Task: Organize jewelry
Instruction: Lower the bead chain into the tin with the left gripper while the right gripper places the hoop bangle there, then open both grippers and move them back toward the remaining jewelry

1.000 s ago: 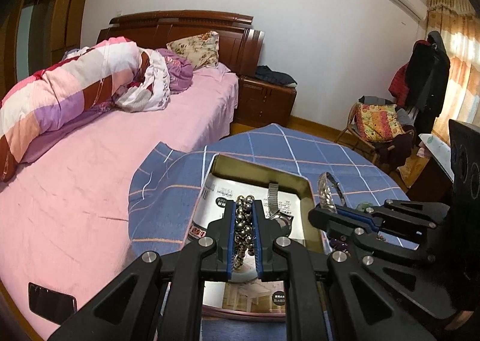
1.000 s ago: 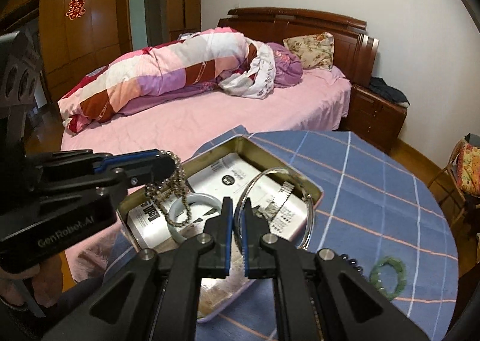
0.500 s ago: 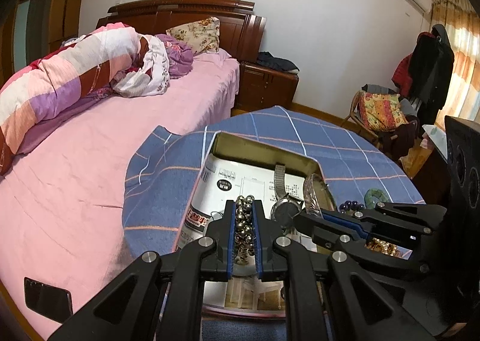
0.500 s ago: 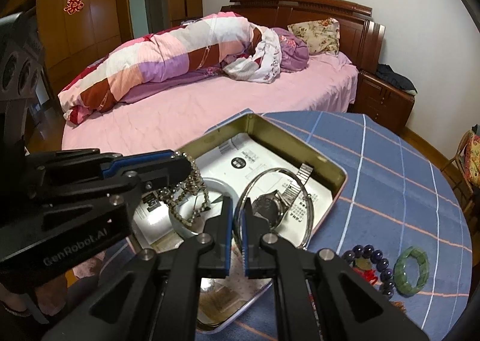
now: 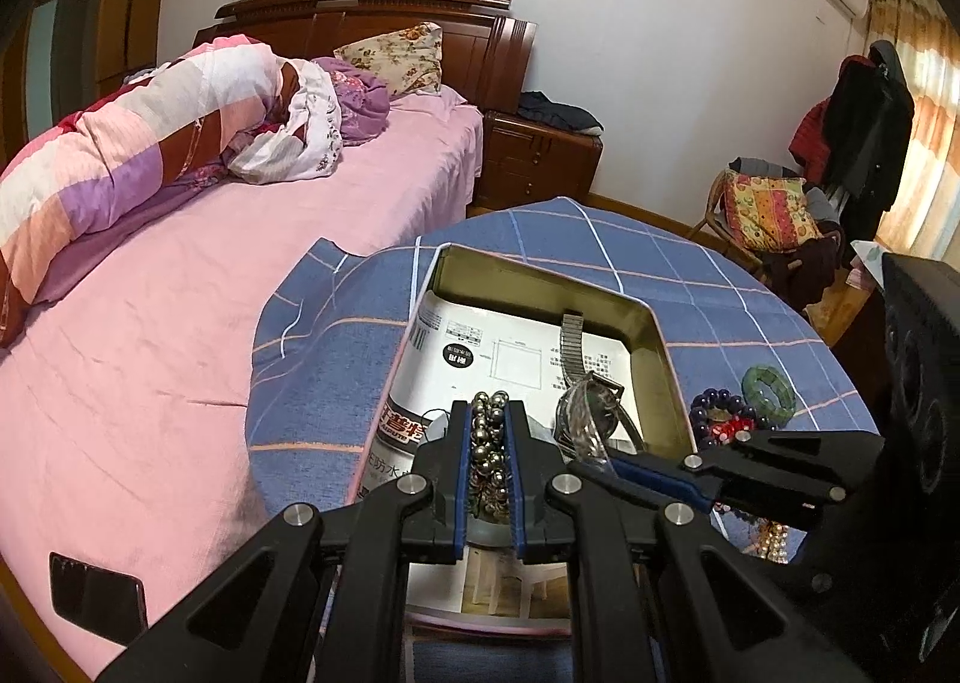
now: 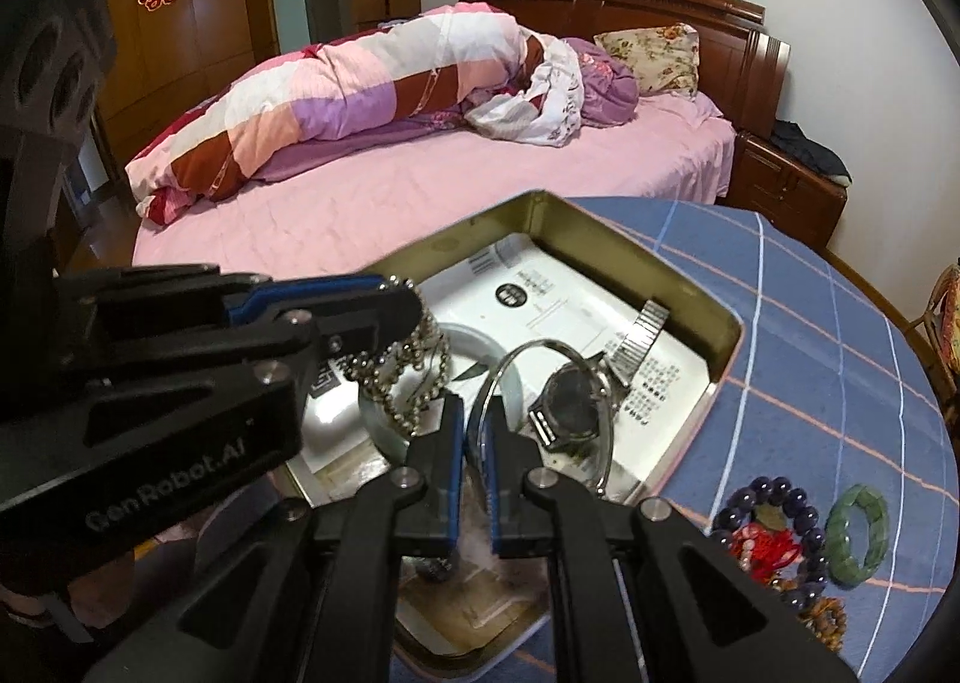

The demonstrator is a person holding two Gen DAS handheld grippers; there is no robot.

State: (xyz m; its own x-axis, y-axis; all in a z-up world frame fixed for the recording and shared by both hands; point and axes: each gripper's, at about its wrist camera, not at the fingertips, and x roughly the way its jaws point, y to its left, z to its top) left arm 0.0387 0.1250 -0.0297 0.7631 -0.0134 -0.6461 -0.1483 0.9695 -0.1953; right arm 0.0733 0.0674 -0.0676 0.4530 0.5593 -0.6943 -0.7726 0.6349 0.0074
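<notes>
An open gold tin box (image 5: pixel 540 287) (image 6: pixel 726 335) lined with printed paper sits on the blue checked table. My left gripper (image 5: pixel 489 413) (image 6: pixel 402 317) is shut on a silver bead necklace (image 5: pixel 489 443) (image 6: pixel 408 377), which hangs low over the tin above a pale bangle (image 6: pixel 480 341). My right gripper (image 6: pixel 474 413) (image 5: pixel 585 464) is shut on a thin silver bangle (image 6: pixel 540 350) (image 5: pixel 585 425), held low in the tin over a wristwatch (image 6: pixel 570 401) (image 5: pixel 573 347).
Right of the tin lie a dark purple bead bracelet (image 6: pixel 774 497) (image 5: pixel 714 407), a green jade bracelet (image 6: pixel 858 527) (image 5: pixel 768 389), red and brown bead pieces (image 6: pixel 822 617). A pink bed (image 5: pixel 150 323) borders the table on the left.
Both grippers have come down and forward into the tin, carrying the bead necklace and the silver bangle lower. Both stay shut.
</notes>
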